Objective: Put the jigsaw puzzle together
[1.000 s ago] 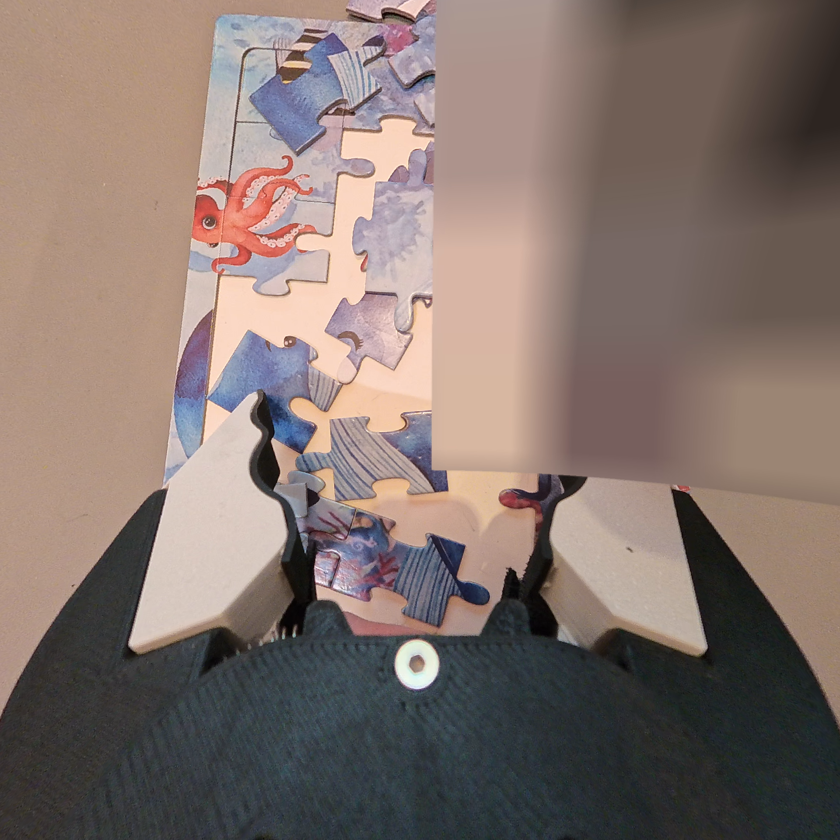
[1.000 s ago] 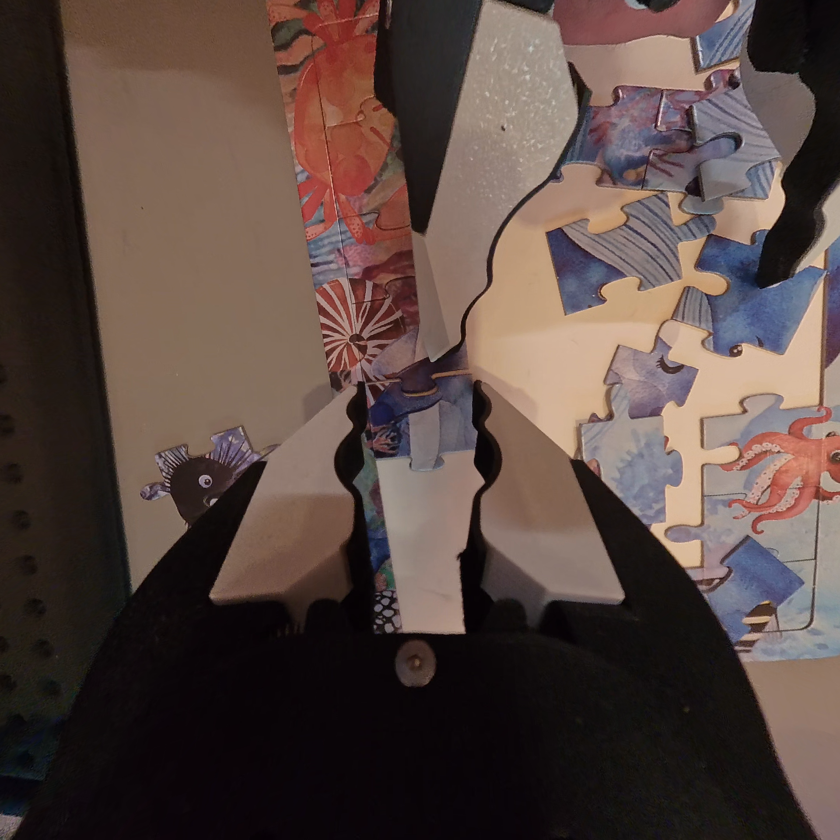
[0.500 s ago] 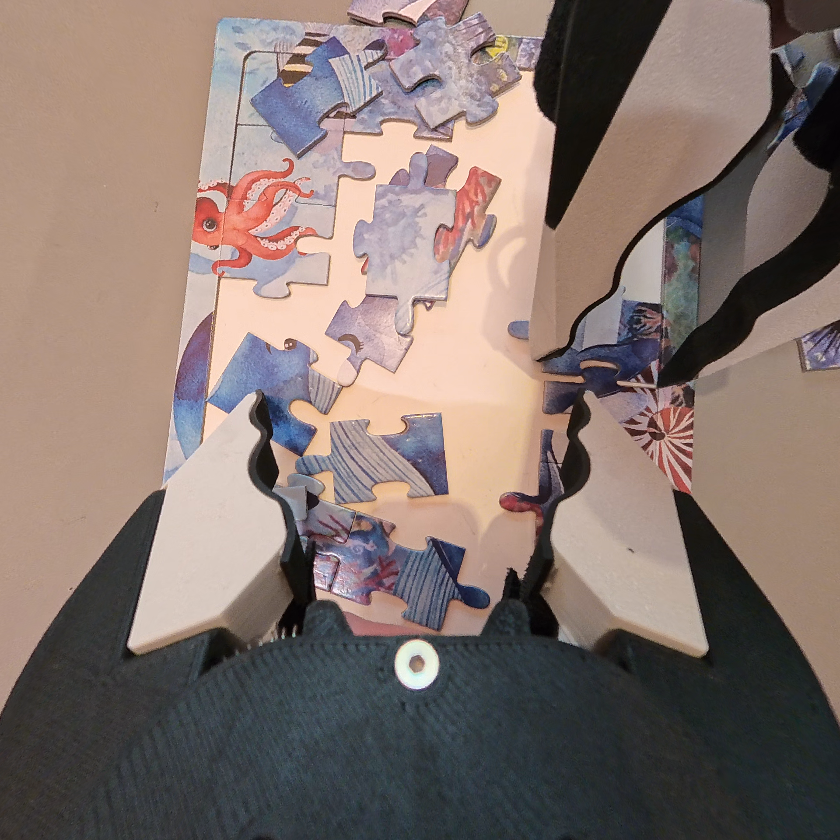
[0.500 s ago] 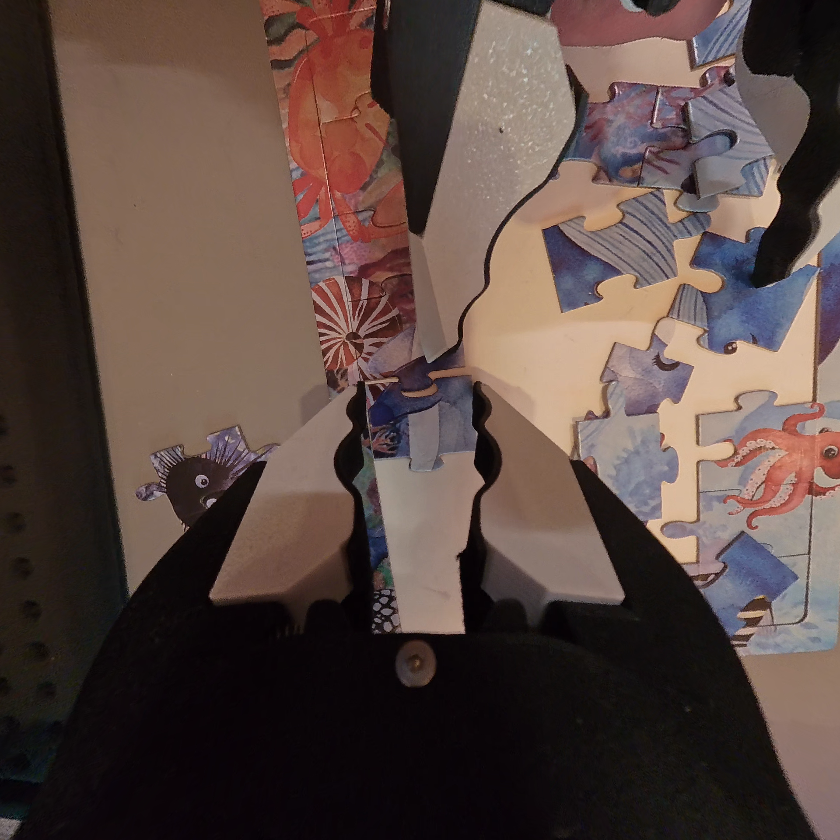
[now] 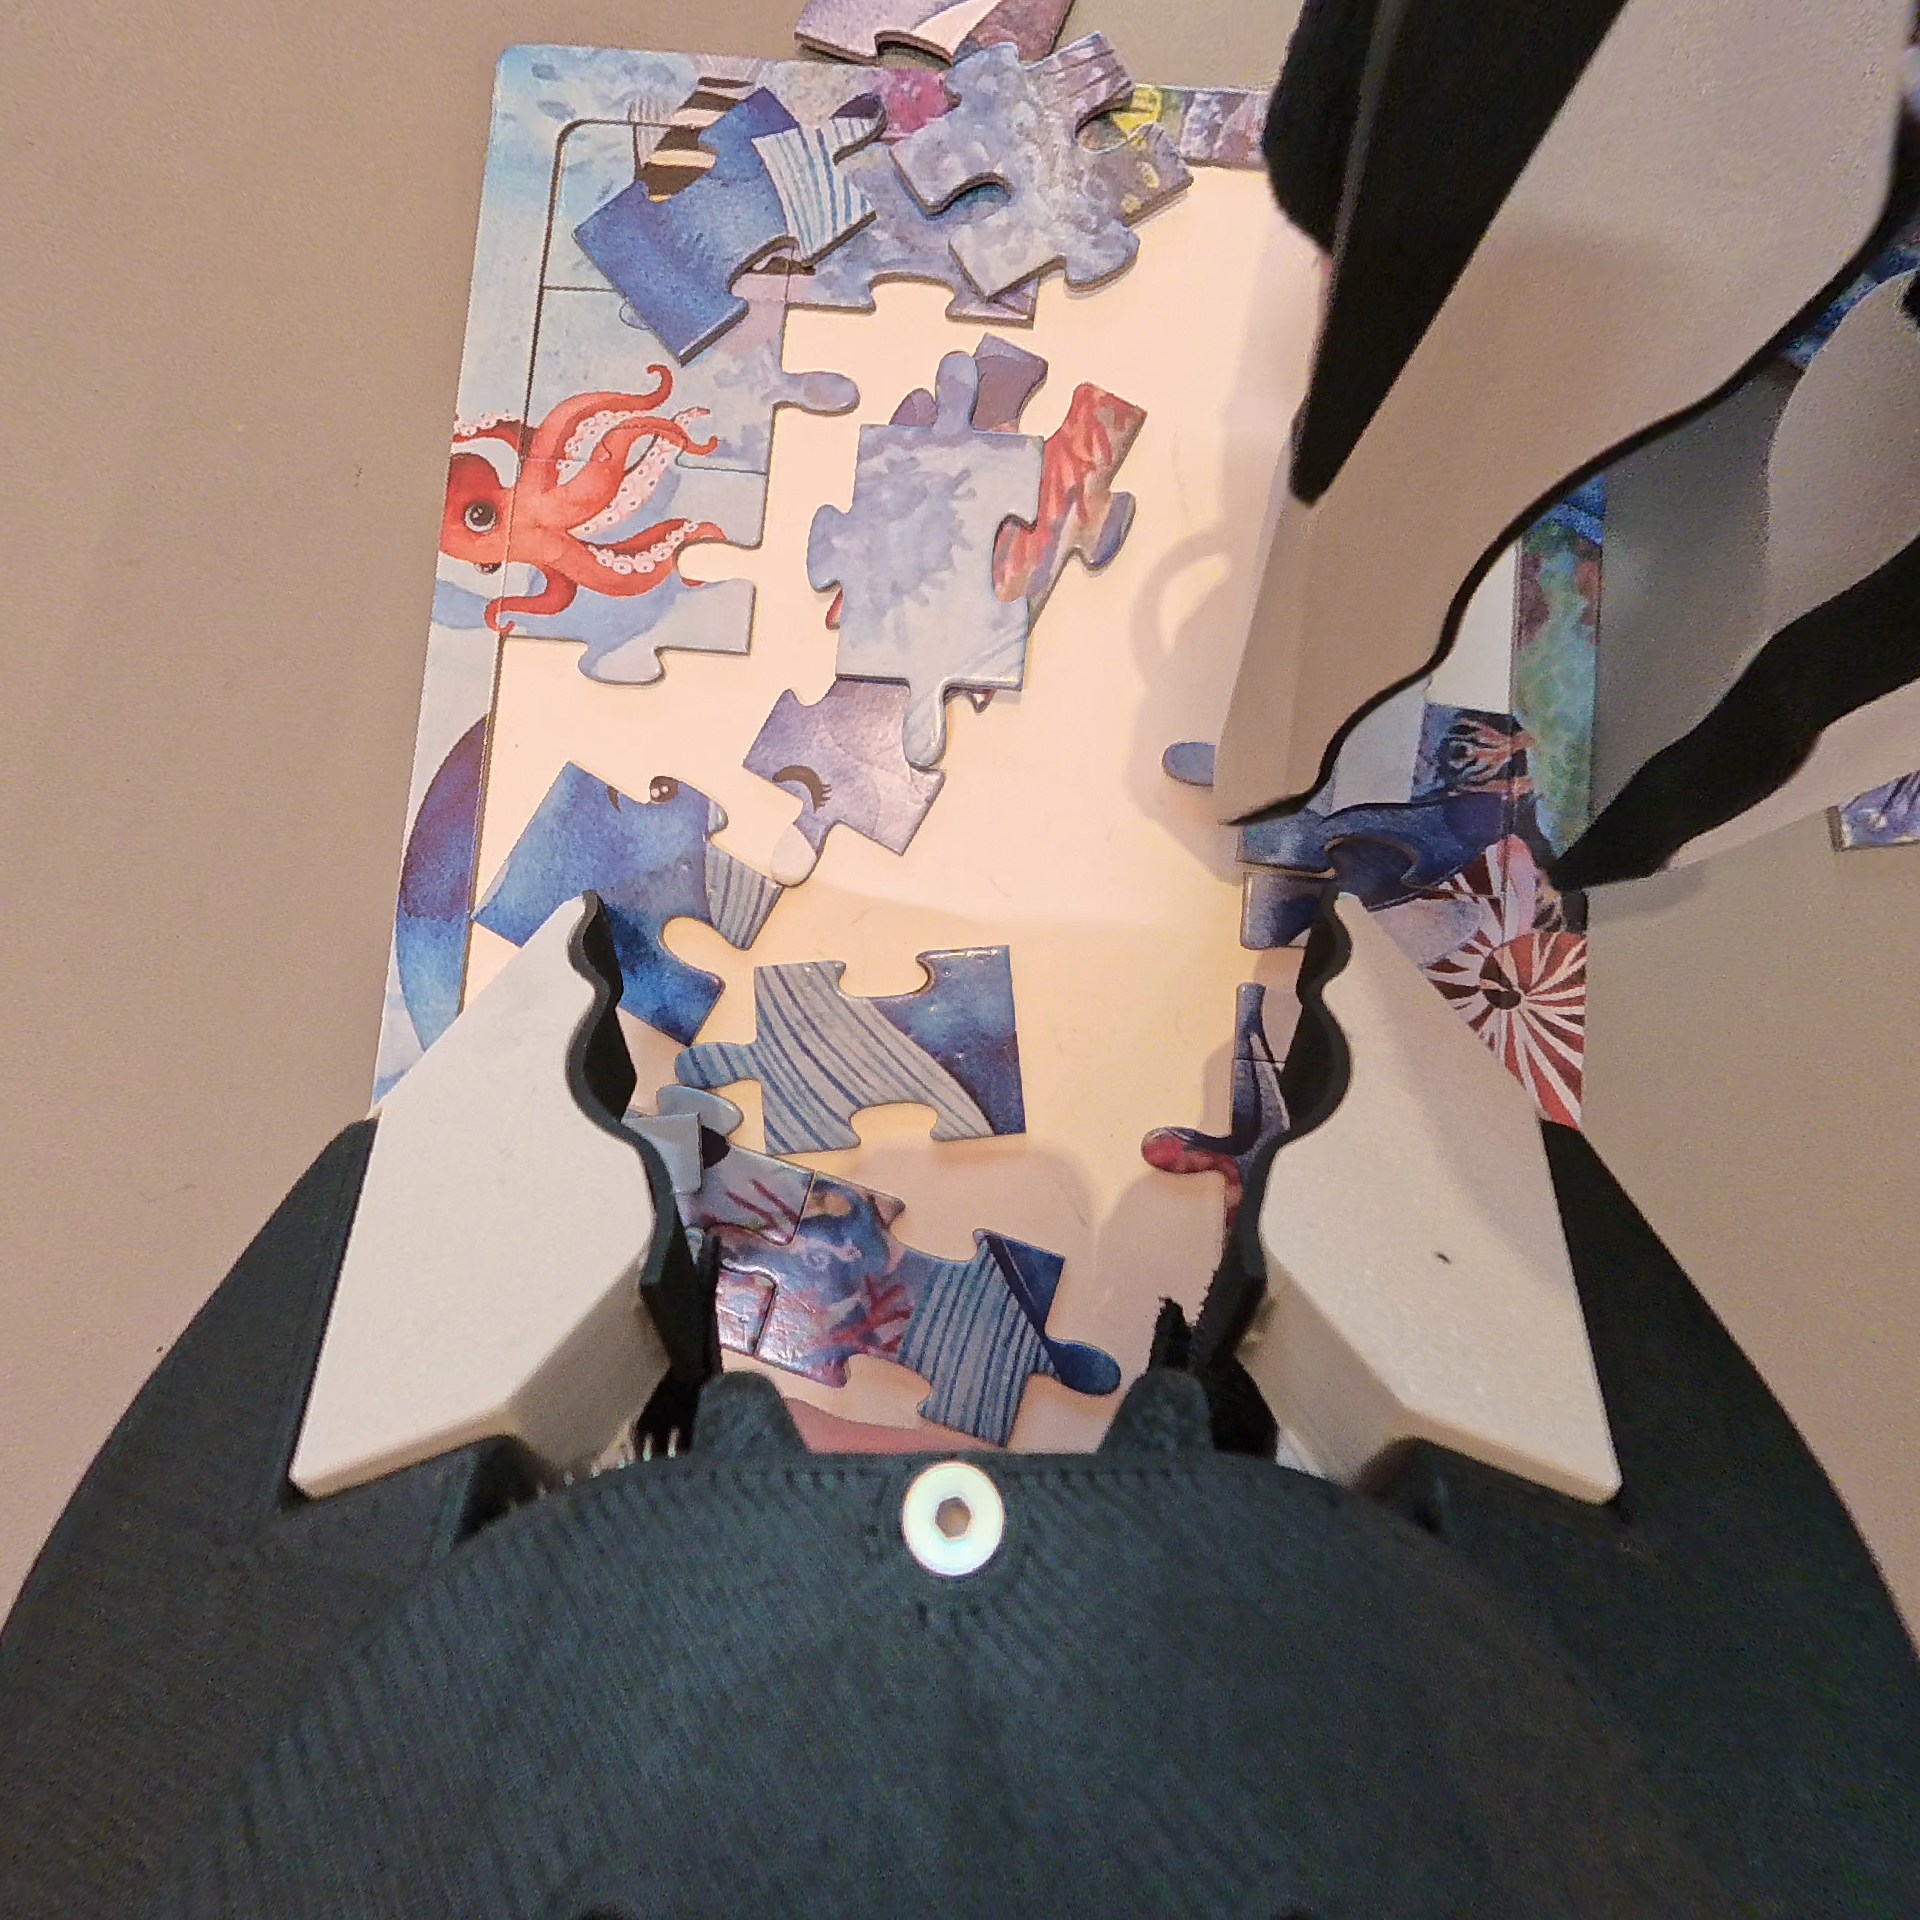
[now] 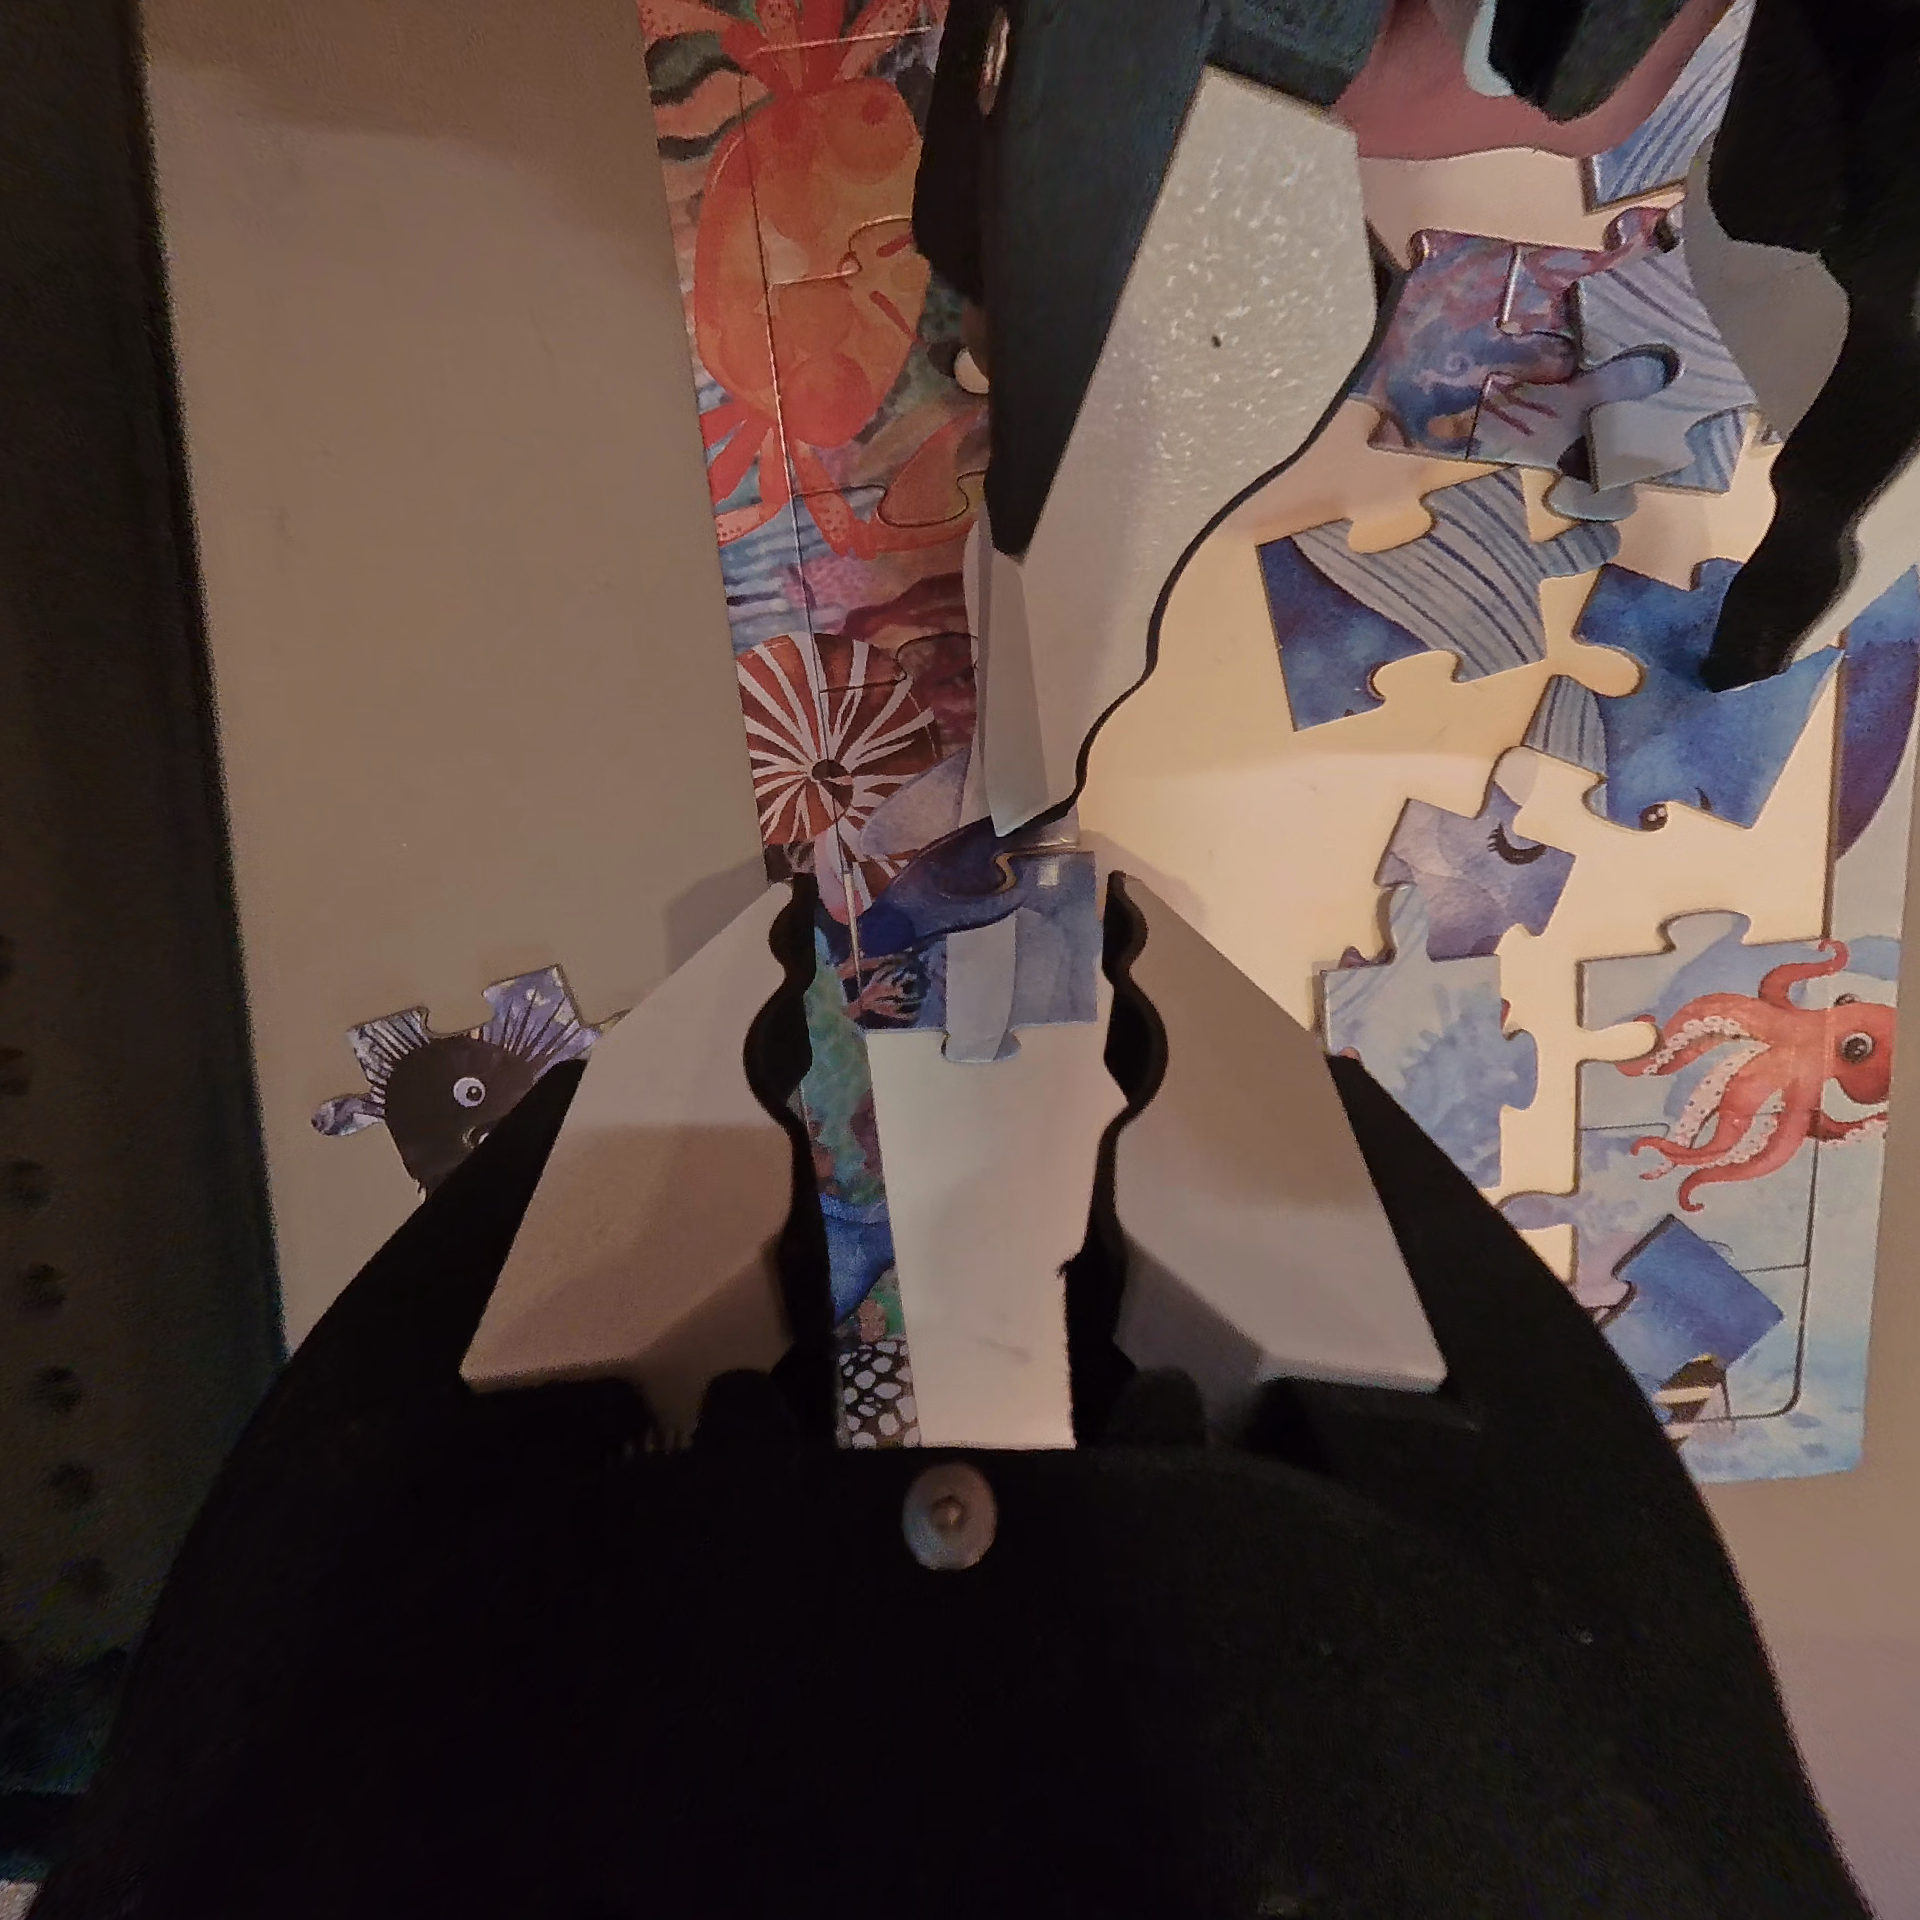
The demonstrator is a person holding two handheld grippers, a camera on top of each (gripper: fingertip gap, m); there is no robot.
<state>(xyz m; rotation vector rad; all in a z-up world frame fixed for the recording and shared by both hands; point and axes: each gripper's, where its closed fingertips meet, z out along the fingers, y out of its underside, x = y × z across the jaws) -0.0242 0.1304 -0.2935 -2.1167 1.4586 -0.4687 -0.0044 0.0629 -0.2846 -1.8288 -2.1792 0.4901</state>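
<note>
The table (image 5: pixel 187 520) is plain beige, and the puzzle tray (image 5: pixel 457 727) lies flat on it, its cream floor bare through the middle. Placed pieces run down both long sides: an orange crab (image 6: pixel 810 260) and a striped shell (image 6: pixel 831 748) on one edge, a red octopus (image 5: pixel 561 509) on the other.

The left gripper (image 5: pixel 961 914) hangs low over the near end of the tray with its jaws spread wide and nothing between them. The right gripper (image 6: pixel 951 883) comes in from the opposite side over the shell edge, its jaws parted too, though less widely. In the left view its fingertips (image 5: pixel 1262 810) sit at or just over a dark blue piece (image 5: pixel 1392 831) lying in the tray beside the shell; whether they touch it I cannot tell. In the right view that piece (image 6: pixel 987 883) shows between the tips, flat in the tray and not lifted.

Loose pieces are scattered on the cream floor. A striped piece (image 5: pixel 862 1049) lies between the left jaws, a stack of overlapping purple and striped ones (image 5: pixel 894 1299) is nearer the wrist, and a blue whale-face piece (image 5: pixel 613 883) is partly under the left finger. Further off are a pale piece with a closed eye (image 5: pixel 842 779), a pale blue splash piece (image 5: pixel 925 561) over a coral one, and a heap at the far end (image 5: pixel 1018 177).

One piece showing a black fish (image 6: pixel 457 1091) rests on the table outside the tray, by the right gripper
</note>
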